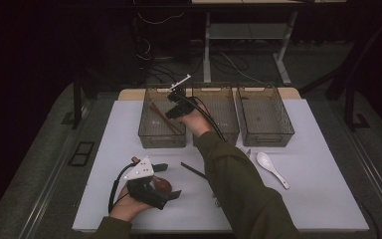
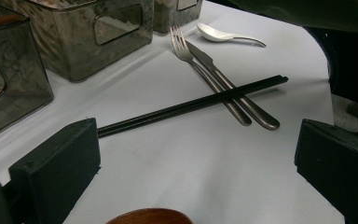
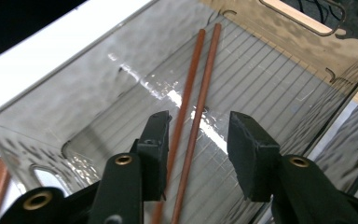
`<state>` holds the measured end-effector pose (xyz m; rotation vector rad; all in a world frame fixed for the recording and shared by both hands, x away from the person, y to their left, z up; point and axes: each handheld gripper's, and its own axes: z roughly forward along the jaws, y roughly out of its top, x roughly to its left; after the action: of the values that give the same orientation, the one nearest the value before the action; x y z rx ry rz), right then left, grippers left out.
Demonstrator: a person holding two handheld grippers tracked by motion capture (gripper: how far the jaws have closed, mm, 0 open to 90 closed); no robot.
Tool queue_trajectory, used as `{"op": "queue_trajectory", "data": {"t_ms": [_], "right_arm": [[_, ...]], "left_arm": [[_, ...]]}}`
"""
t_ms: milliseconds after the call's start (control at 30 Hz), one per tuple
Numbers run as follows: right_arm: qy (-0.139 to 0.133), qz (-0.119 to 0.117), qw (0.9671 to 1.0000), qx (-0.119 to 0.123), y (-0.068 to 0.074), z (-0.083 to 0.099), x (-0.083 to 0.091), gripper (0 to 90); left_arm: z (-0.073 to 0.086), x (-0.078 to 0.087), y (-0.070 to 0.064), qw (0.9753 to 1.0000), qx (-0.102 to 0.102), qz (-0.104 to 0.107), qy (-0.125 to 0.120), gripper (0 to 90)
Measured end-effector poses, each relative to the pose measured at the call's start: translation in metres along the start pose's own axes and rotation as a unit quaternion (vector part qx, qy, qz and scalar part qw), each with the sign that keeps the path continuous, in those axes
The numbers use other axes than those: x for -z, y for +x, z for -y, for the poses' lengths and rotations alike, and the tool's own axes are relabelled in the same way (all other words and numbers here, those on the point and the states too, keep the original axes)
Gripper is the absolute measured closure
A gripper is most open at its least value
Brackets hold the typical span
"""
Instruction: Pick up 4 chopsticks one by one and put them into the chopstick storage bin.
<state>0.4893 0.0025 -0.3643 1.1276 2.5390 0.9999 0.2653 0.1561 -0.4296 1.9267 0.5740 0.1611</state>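
Right gripper view: the right gripper (image 3: 196, 140) is held wide open over two reddish-brown wooden chopsticks (image 3: 196, 95), nothing gripped.
Inside the smoky transparent plastic bin (image 3: 51, 109), side walls are near; the chopsticks' lower ends are hidden behind the jaws.

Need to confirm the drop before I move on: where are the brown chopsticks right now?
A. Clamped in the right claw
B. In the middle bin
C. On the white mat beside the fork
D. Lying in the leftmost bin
D: the brown chopsticks lie on the floor of the leftmost bin, with the right claw open above them, jaws apart on either side.
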Motion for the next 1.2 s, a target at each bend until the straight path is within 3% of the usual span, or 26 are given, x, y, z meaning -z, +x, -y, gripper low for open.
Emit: {"op": "queue_trajectory", "data": {"t_ms": [233,433,500,633,833,1200], "right_arm": [[-0.017,-0.024,0.9995,0.009,0.000,0.003,0.015,53.8],[-0.029,-0.065,0.9973,0.015,-0.001,0.010,0.030,47.4],[-0.035,-0.069,0.9968,0.020,-0.001,0.014,0.037,42.0],[-0.045,-0.076,0.9954,0.037,-0.003,0.024,0.048,39.6],[-0.064,-0.091,0.9930,0.040,-0.009,0.040,0.067,38.2],[-0.085,-0.096,0.9906,0.047,-0.023,0.072,0.096,36.1]], "left_arm": [[0.000,0.000,0.001,1.0000,-0.003,0.000,0.001,0.0],[0.000,0.000,0.000,1.0000,-0.001,-0.002,0.005,0.0],[0.001,0.000,0.001,1.0000,-0.003,-0.002,0.007,0.0],[0.001,-0.001,0.001,0.9999,-0.003,-0.003,0.009,0.0],[0.001,-0.002,0.000,0.9999,-0.007,-0.005,0.013,0.0],[0.001,-0.003,-0.001,0.9998,-0.003,-0.006,0.017,0.0]]}}
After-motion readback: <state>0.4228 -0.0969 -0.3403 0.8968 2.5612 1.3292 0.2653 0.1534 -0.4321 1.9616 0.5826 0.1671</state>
